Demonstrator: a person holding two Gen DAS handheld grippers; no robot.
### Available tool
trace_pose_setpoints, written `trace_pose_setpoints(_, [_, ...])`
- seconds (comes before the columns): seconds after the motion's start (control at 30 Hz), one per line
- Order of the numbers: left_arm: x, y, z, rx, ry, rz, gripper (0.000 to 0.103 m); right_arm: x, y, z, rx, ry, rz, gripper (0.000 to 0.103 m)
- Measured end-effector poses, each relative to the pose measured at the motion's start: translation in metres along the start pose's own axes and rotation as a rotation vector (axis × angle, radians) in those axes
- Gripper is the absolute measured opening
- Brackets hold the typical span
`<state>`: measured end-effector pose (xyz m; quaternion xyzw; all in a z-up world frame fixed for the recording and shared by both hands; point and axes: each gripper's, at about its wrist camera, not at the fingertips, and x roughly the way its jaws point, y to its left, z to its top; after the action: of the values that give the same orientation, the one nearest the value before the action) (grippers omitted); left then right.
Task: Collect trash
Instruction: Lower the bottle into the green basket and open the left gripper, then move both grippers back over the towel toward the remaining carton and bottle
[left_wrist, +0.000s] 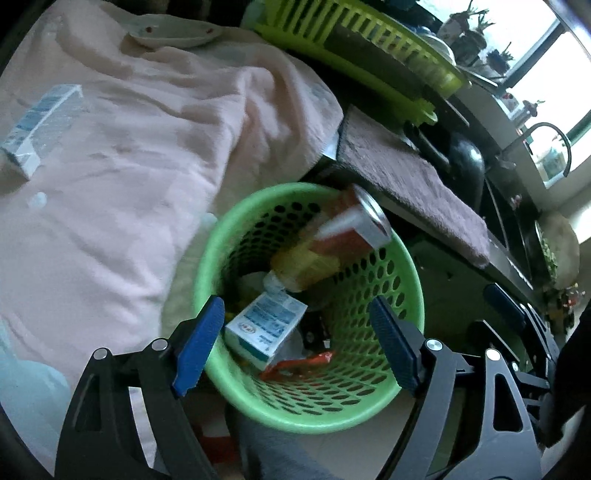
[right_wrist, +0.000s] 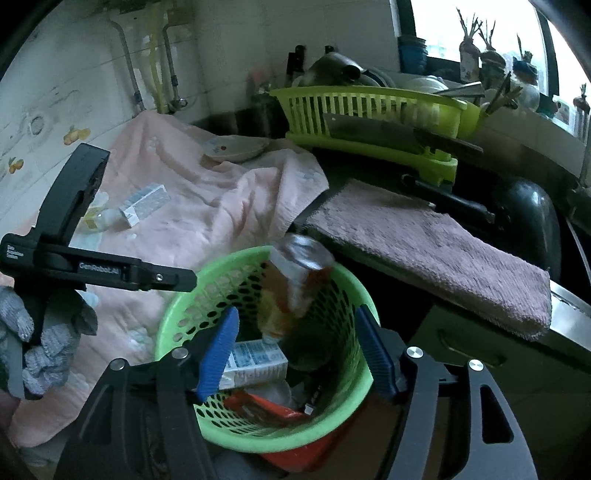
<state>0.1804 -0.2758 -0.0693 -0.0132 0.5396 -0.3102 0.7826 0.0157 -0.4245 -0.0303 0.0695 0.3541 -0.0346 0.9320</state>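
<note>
- Trash sits in the green basket (left_wrist: 402, 295): a can (left_wrist: 364, 221), a yellow bottle (left_wrist: 306, 264), a blue-white carton (left_wrist: 264, 328) and a red wrapper (left_wrist: 299, 363).
- My left tongs (left_wrist: 295, 339) hang spread over the basket, nothing between them.
- My right tongs (right_wrist: 295, 354) stand apart over it too, pinching nothing.
- Another carton (right_wrist: 144, 205) and a small bottle (right_wrist: 99, 218) lie on the pink towel (right_wrist: 207, 206) covering the surface, well apart from the basket.
</note>
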Motion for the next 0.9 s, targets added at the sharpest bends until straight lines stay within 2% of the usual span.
trace_pose_setpoints(0.47, [-0.055,0.057,-0.01,-0.076,-0.07,0.068,0.08,0.008,0.035,0.017,-0.048,-0.002,0.052,0.067])
trace_pose_setpoints(0.9, [-0.116,0.151,-0.02,-0.223,-0.146,0.182,0.08,0.061,0.109,0.06,-0.076,0.081,0.201,0.067])
